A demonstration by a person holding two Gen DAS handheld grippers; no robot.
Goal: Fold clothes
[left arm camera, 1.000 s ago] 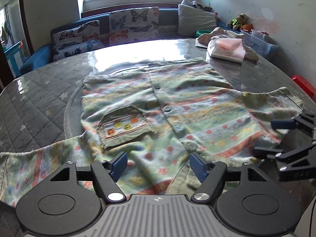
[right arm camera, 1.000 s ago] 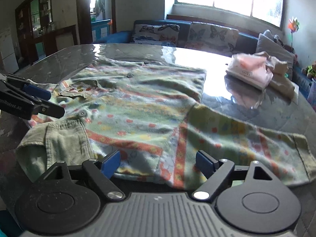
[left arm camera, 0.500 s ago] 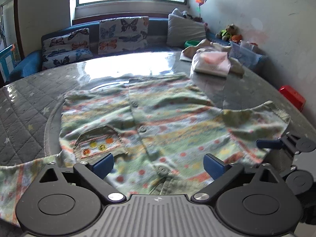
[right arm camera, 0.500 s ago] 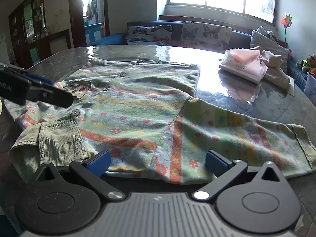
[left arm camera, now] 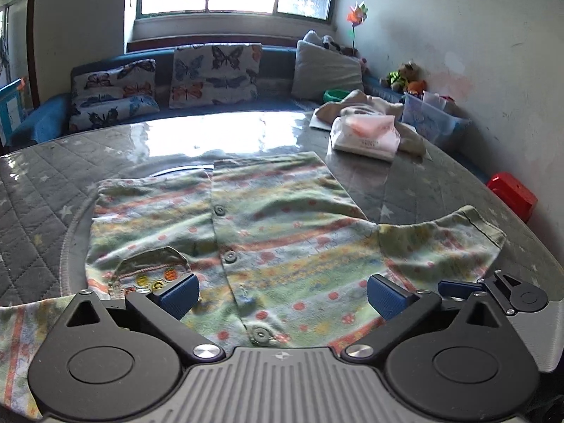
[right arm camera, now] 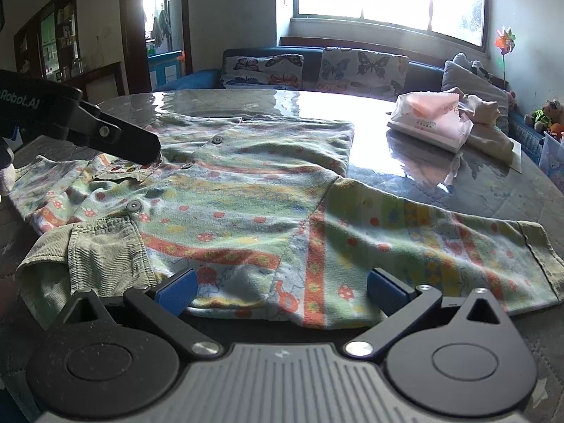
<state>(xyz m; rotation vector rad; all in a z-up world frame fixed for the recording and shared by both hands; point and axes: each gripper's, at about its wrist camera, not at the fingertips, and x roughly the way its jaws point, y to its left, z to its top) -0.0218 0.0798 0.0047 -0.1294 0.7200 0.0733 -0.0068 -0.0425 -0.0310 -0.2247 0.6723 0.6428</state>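
Both the left claw and right claw have spread wide and drawn back, empty, near the shirt collar; apparently regrasping comes next.

The shirt covers the near table, leaving bare quilted surface to its left and beyond its far edge toward the window. The folded pile blocks the far right corner. The left gripper hangs over the pocket, narrowing passage there; the right sleeve lies unobstructed.
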